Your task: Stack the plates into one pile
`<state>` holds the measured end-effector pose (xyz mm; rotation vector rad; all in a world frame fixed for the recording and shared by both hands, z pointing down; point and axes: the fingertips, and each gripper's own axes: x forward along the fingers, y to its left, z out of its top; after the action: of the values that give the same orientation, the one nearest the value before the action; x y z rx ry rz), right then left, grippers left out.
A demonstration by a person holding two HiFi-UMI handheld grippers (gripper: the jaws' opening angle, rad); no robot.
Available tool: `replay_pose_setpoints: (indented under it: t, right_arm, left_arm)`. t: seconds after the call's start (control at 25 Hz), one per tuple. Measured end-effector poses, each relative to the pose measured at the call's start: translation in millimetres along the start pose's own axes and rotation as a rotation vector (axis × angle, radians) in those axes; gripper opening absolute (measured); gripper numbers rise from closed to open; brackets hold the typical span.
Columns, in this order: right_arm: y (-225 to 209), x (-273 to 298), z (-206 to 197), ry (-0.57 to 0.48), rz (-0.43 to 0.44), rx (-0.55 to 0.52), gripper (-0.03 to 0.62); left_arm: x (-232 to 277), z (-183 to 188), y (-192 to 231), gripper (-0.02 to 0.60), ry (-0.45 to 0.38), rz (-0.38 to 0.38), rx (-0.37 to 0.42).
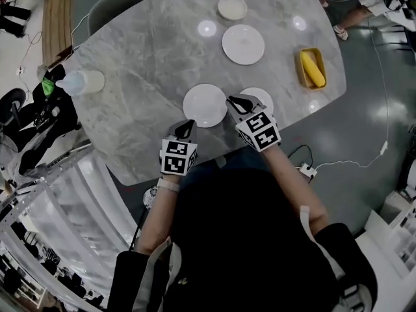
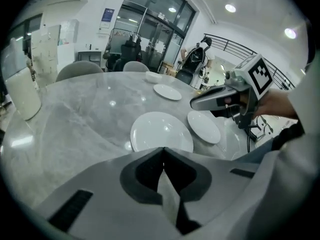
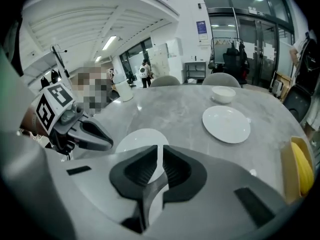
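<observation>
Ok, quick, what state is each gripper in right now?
Left gripper: closed, holding nothing.
Right gripper: closed, holding nothing.

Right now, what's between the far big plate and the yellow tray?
Nothing: bare marble tabletop separates the plate from the yellow tray, clearest in the head view.

Marble table (image 1: 143, 44). Centre plate (image 1: 205, 105) has left gripper (image 1: 188, 125) at its lower edge and right gripper (image 1: 233, 101) at its right edge. Small plate (image 1: 265, 96) just right. Larger plate (image 1: 243, 44) and small dish (image 1: 232, 8) upper centre, yellow tray (image 1: 312, 68) right.

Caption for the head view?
Left gripper and right gripper, both shut, beside the near plate and smaller plate on the marble table.
</observation>
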<state>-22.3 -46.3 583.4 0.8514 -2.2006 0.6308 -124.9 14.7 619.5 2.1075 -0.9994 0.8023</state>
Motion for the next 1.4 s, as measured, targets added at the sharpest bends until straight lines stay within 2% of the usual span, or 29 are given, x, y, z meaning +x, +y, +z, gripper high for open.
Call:
replay_pose_setpoints:
  t: [0.16, 0.32, 0.4, 0.76, 1.08, 1.2, 1.4]
  right_arm:
    - [-2.6, 8.7, -3.1, 0.024, -0.029, 0.031, 0.028]
    - [-0.9, 17.0, -9.2, 0.056, -0.038, 0.065, 0.103]
    - [0.3, 20.4, -12.7, 0.067, -0.041, 0.085, 0.120]
    - [2.5, 35.0, -26.6, 0.108, -0.074, 0.148, 0.160]
    - [8.2, 41.1, -29.3, 0.090, -0.079, 0.225, 0.158]
    - [4.2, 36.8, -29.7, 0.075, -0.111, 0.244, 0.102]
    - [4.9, 25.5, -29.6, 0.035, -0.119, 0.281, 0.084]
  left_arm:
    - [9.8, -9.0, 6.4, 0.009, 0.063, -0.036, 0.040]
    - [12.9, -17.6, 8.2, 0.009, 0.095, -0.077, 0.042]
    - [14.6, -23.0, 8.2, 0.009, 0.114, -0.093, 0.049]
    - [19.4, -31.3, 12.9, 0.009, 0.141, -0.141, 0.068]
    - [26.1, -33.2, 12.4, 0.009, 0.174, -0.166, 0.124]
    - [25.4, -32.7, 13.3, 0.009, 0.178, -0.183, 0.128]
    - [28.1, -34.0, 9.4, 0.009, 0.188, -0.189, 0.158]
